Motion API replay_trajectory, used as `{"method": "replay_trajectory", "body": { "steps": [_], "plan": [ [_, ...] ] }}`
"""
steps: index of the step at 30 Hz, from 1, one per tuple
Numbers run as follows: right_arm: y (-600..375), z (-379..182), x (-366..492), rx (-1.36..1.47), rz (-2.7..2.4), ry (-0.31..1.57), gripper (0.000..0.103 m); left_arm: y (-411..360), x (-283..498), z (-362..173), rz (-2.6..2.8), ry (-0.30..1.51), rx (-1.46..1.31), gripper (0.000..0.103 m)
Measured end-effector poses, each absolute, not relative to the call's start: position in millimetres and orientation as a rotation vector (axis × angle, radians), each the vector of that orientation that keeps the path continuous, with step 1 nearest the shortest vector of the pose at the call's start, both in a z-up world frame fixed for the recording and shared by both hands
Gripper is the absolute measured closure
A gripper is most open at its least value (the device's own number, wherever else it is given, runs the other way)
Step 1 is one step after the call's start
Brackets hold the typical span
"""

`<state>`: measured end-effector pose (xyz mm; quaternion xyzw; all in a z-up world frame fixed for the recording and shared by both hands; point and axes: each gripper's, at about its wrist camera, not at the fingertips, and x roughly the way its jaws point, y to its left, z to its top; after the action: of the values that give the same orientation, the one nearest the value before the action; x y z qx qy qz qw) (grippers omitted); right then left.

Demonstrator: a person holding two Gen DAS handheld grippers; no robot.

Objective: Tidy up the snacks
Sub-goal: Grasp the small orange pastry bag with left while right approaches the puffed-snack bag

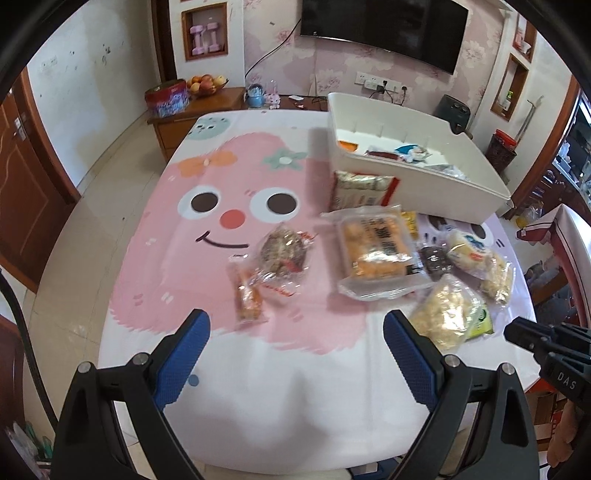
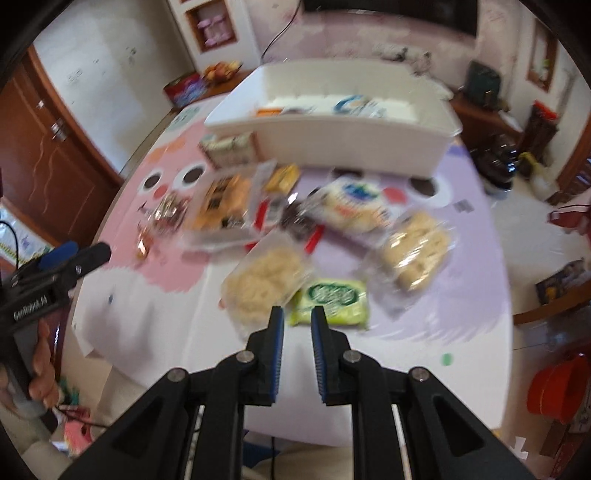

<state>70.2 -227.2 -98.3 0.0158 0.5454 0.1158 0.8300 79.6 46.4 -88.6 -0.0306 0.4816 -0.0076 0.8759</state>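
Observation:
Several wrapped snacks lie on the cartoon tablecloth point(image 1: 258, 369). A white bin point(image 1: 436, 184) at the far right holds a few packets. My left gripper point(image 1: 295, 328) is open and empty, above the cloth, short of a small orange bar point(image 1: 248, 295) and a brown nut snack point(image 1: 284, 253). A tray of orange cakes point(image 1: 376, 251) lies to their right. My right gripper point(image 2: 297, 317) is nearly closed with a narrow gap, empty, just short of a green-labelled packet point(image 2: 332, 301) and a pale crumbly snack point(image 2: 264, 278). The bin also shows in the right wrist view point(image 2: 347, 136).
A wooden cabinet point(image 1: 199, 110) with a fruit bowl and a tin stands beyond the table's far edge. A TV point(image 1: 384, 29) hangs on the wall. A wooden door point(image 1: 26, 192) is at the left. A red bucket point(image 2: 557, 391) sits on the floor at the right.

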Motion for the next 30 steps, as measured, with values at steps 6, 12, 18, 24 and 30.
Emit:
{"method": "replay_trajectory", "body": {
  "steps": [6,12,18,24,30],
  "plan": [
    [-212,-125,89,0.028,0.286,1.220,0.088,73,85,-106,0.019,1.029,-0.083,0.009],
    [-203,-147,112,0.052,0.321,1.264,0.087,90,101,-121,0.016,1.071,-0.116,0.009],
    [-193,-155,129,0.103,0.394,1.283,0.083,92,124,-138,0.014,1.106,-0.107,0.009],
    [-193,-163,142,0.223,0.456,1.313,0.081,104,142,-163,0.028,1.163,-0.153,0.014],
    [-207,-162,150,0.319,0.469,1.330,0.075,111,147,-174,0.022,1.183,-0.183,0.018]
  ]
}}
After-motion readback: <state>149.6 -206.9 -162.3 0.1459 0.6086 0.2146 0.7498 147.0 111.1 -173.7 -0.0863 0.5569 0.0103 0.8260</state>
